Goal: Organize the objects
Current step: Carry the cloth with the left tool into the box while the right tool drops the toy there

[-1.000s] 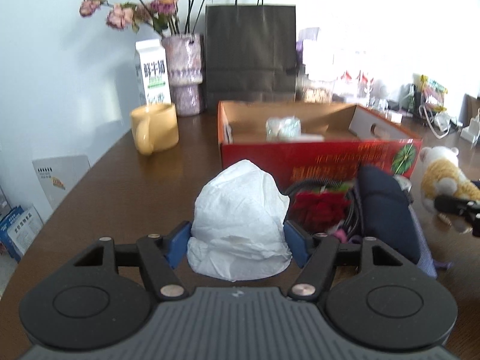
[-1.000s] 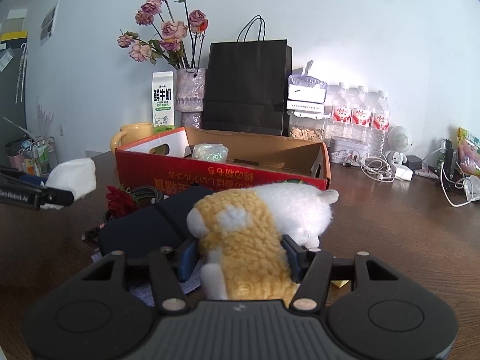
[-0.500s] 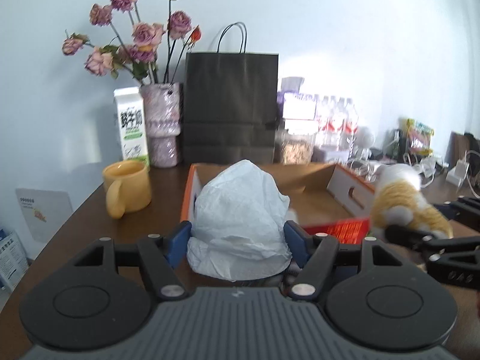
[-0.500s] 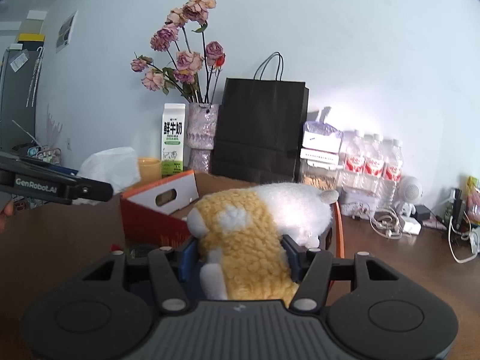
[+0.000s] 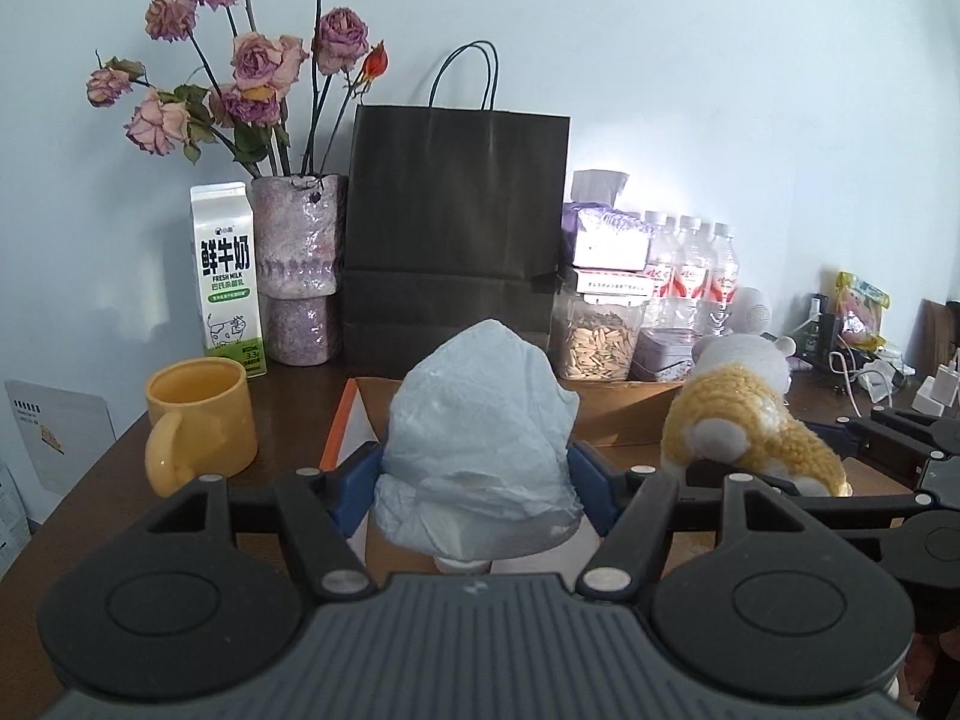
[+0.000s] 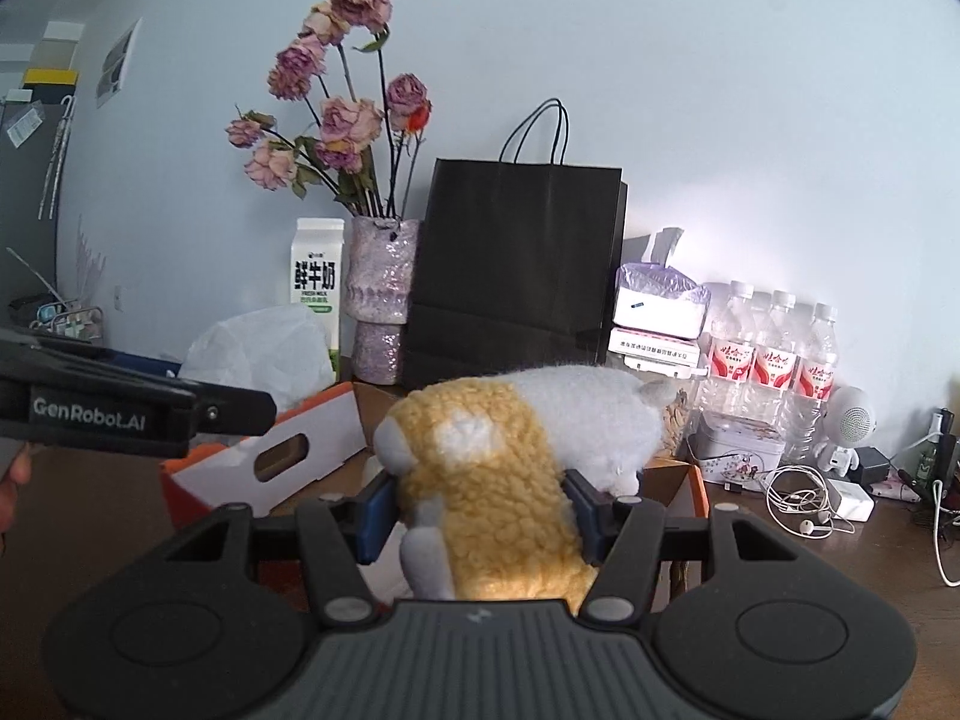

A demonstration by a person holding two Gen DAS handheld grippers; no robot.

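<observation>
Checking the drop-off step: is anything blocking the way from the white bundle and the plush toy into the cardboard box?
Nothing visible blocks either. The left gripper holds the white bundle over the cardboard box; the right gripper holds the plush toy over it too. The box floor below is mostly hidden.

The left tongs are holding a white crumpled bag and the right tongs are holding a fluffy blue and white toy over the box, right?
Almost. The plush toy in the right tongs is yellow and white, not blue, as the right wrist view shows. The left tongs do hold the white crumpled bag, over the cardboard box.
</observation>
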